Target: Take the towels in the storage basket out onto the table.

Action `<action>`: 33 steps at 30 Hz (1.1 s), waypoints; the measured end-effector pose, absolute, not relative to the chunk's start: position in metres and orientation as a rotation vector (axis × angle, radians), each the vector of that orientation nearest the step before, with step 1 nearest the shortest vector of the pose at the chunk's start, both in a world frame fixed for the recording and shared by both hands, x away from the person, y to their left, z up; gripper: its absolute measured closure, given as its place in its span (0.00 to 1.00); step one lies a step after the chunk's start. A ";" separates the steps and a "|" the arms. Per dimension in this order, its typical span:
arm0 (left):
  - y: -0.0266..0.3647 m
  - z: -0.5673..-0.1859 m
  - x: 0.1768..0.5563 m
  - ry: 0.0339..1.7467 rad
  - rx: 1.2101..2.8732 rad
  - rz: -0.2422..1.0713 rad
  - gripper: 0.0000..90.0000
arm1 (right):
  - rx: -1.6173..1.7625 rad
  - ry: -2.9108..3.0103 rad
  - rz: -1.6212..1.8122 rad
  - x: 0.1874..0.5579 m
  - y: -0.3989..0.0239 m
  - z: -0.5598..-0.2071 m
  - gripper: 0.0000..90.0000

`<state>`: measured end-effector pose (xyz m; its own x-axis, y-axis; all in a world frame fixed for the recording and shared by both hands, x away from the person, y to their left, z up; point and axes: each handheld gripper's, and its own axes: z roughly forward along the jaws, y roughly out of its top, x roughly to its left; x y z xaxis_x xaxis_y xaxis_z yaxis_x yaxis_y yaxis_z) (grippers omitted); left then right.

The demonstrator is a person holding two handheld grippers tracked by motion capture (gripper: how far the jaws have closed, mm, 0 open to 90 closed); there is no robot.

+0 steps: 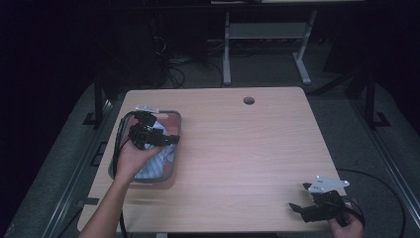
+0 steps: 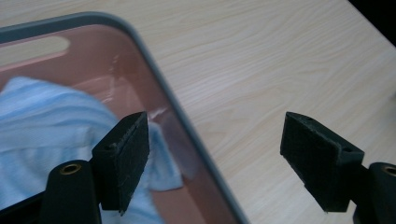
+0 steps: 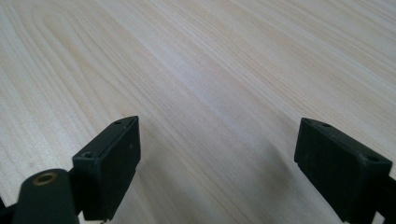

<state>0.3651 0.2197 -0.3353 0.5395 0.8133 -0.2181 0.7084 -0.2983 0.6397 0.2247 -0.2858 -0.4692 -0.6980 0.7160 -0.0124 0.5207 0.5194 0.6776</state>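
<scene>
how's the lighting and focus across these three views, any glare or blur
High view: dim, room behind nearly black, wooden table lit. Left gripper view: white glare streaks on the pink bin, blue cloth soft. Right gripper view: evenly lit grain, faint shadow near the right gripper.

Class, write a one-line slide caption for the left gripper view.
Open left gripper straddling the grey rim of a pink bin holding light blue cloth.

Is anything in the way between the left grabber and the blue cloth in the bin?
Nothing visible blocks it. The left gripper hangs open over the bin's rim, one jaw already above the blue cloth, the other over the table.
</scene>
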 end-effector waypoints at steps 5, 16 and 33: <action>0.233 -0.341 0.367 1.286 2.059 0.197 0.26 | 1.036 2.471 0.957 0.225 -0.287 -0.469 0.15; 0.257 -0.358 0.372 1.416 2.054 0.239 0.26 | 1.031 2.479 0.953 0.224 -0.286 -0.470 0.15; 0.241 -0.401 0.393 1.598 2.313 0.248 0.36 | 1.019 2.485 0.956 0.224 -0.283 -0.470 0.15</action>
